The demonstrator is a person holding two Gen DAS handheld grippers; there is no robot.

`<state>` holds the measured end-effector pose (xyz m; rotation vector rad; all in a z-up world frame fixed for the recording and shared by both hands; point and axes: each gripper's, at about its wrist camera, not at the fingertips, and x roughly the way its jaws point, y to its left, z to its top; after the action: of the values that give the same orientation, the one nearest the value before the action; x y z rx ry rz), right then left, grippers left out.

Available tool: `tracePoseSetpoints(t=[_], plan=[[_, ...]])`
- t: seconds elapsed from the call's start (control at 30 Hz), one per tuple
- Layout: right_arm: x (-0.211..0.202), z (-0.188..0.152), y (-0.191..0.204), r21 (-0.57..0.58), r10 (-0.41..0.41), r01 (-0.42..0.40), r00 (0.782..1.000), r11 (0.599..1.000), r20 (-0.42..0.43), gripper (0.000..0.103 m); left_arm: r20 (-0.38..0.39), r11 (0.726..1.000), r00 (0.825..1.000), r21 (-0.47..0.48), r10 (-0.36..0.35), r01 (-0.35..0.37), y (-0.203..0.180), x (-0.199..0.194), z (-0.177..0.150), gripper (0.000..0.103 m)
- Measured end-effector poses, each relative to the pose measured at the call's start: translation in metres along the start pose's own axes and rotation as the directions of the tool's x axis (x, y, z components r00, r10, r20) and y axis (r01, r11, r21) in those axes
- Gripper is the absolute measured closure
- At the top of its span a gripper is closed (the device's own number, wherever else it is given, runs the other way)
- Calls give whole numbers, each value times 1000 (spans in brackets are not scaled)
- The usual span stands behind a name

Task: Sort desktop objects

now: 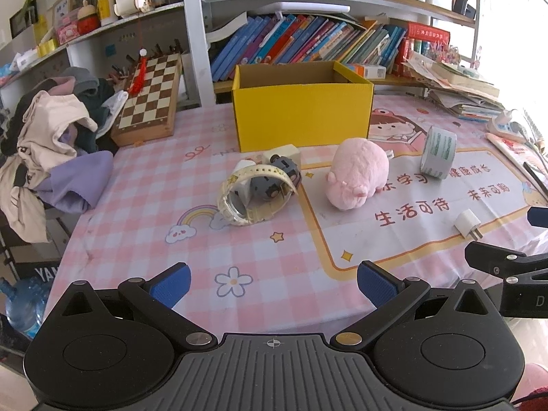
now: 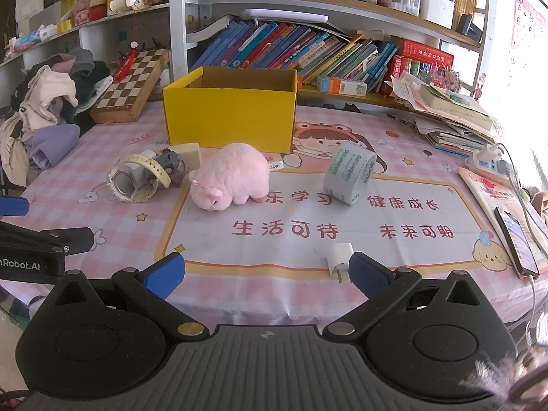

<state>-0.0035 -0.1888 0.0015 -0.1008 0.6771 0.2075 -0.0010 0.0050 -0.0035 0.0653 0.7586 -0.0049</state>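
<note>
An open yellow box (image 1: 301, 116) (image 2: 229, 116) stands at the back of the pink checked table. In front of it lie a pink plush pig (image 1: 358, 173) (image 2: 229, 176), a cream watch (image 1: 250, 191) (image 2: 138, 179) beside a grey toy car (image 1: 286, 171) (image 2: 169, 164) and a cream block (image 1: 286, 152) (image 2: 190, 154), a tape roll (image 1: 438, 152) (image 2: 349, 173) and a white charger plug (image 1: 467, 224) (image 2: 339, 255). My left gripper (image 1: 274, 286) is open and empty at the near edge. My right gripper (image 2: 267, 275) is open and empty, its right finger just beside the plug.
A chessboard (image 1: 150, 99) and a pile of clothes (image 1: 51, 144) sit at the left. Stacked books and papers (image 2: 452, 116), a power strip (image 2: 489, 164) and a phone (image 2: 517, 239) lie at the right. Bookshelves stand behind the box.
</note>
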Motion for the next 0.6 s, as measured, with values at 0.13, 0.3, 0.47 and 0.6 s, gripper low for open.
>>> tracePoseSetpoints(t=[0.13, 0.3, 0.47, 0.6], plan=[[0, -1, 1, 0, -4, 4, 1000, 1000, -2, 0, -4, 1000, 1000, 2, 3, -3, 0, 1, 0, 0], [1, -1, 0, 2, -6, 6, 1000, 1000, -7, 0, -8, 1000, 1000, -3, -2, 2, 1, 2, 1, 0], [3, -1, 0, 3, -7, 7, 1000, 1000, -10, 0, -7, 1000, 1000, 1, -8, 8, 0, 2, 1, 0], [4, 0, 0, 4, -6, 6, 1000, 1000, -10, 0, -7, 1000, 1000, -1, -8, 8, 1, 2, 1, 0]])
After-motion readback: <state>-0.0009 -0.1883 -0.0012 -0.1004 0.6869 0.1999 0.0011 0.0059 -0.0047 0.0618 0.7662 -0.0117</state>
